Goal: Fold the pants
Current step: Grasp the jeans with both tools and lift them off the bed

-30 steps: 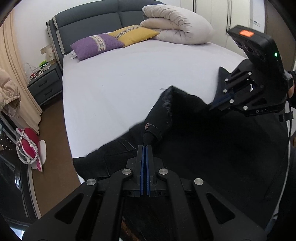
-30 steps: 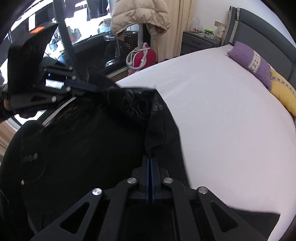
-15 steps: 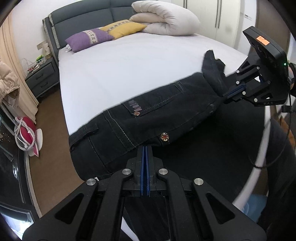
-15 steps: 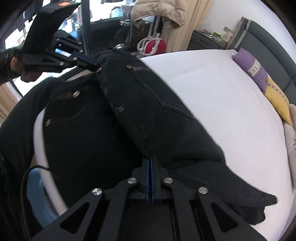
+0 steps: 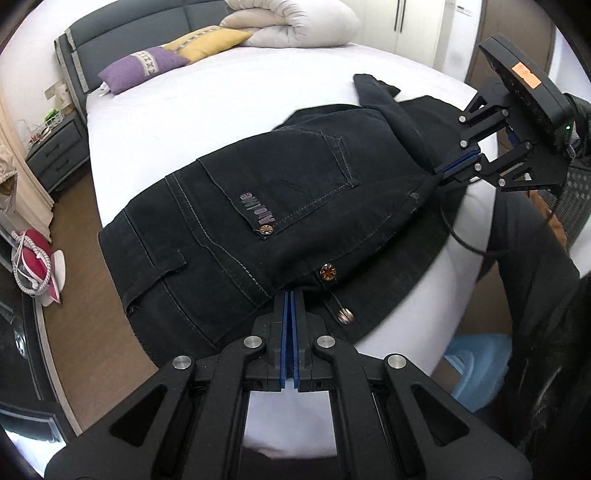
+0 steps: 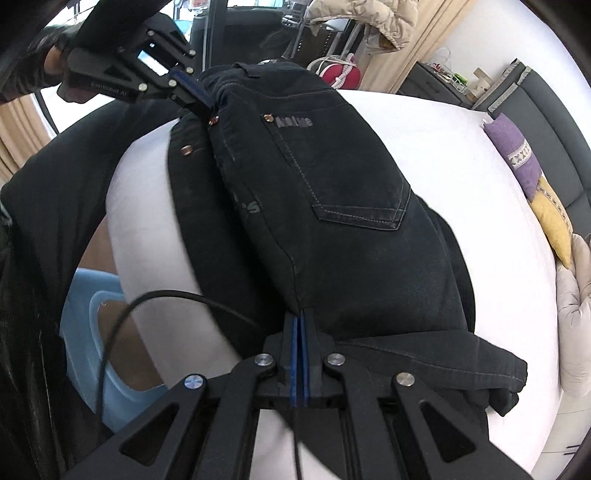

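The black pants lie doubled over at the near edge of the white bed, their long axis running from lower left to upper right in the left view, back pocket up. The left gripper is clamped on the waistband end and the right gripper on the opposite end. Only the left view shows the rolled duvet by the headboard; only the right view shows the leg hem trailing toward the lower right.

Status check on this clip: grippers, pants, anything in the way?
Left gripper shut on the black pants near the waistband; right gripper shut on the opposite edge. Top half doubled over the lower layer on the bed. Nothing blocking the fold.
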`<state>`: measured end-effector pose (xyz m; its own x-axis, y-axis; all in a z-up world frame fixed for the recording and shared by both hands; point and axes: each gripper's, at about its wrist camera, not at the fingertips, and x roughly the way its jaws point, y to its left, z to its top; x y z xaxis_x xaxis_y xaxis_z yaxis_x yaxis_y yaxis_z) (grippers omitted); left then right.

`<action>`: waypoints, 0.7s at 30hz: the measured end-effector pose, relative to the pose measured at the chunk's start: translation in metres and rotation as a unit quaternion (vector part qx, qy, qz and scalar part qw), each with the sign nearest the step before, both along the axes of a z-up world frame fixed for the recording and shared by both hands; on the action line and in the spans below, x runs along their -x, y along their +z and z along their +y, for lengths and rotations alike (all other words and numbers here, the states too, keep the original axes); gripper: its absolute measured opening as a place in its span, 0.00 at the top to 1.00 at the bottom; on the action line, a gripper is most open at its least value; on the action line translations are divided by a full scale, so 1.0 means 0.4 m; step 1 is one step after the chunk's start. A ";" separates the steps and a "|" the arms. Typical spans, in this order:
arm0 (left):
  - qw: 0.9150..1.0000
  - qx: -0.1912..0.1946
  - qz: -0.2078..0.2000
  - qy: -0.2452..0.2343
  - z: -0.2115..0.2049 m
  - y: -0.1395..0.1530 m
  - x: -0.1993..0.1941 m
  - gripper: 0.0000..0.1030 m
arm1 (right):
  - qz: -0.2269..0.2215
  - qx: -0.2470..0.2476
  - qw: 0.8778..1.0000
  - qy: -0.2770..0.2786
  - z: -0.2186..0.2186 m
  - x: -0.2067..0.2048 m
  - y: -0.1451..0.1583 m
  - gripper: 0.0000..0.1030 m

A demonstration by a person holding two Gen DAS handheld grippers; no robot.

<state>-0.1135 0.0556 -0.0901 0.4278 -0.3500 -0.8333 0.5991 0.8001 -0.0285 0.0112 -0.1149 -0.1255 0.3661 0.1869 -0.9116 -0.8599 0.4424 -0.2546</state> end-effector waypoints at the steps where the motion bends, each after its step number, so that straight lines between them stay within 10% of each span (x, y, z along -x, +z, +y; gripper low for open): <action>1: 1.000 0.001 0.001 -0.002 0.001 0.005 0.002 1.00 | 0.000 0.001 1.000 0.000 -0.001 0.008 -0.002 0.97; 21: 0.998 0.006 0.064 0.006 0.000 0.020 -0.063 0.99 | -0.012 0.010 0.998 -0.058 0.007 0.096 -0.083 0.95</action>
<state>-0.0885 0.0554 -0.0821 0.3230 -0.3556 -0.8770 0.5808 0.8062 -0.1130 -0.0274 -0.1120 -0.1586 0.4061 0.1232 -0.9055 -0.7965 0.5334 -0.2847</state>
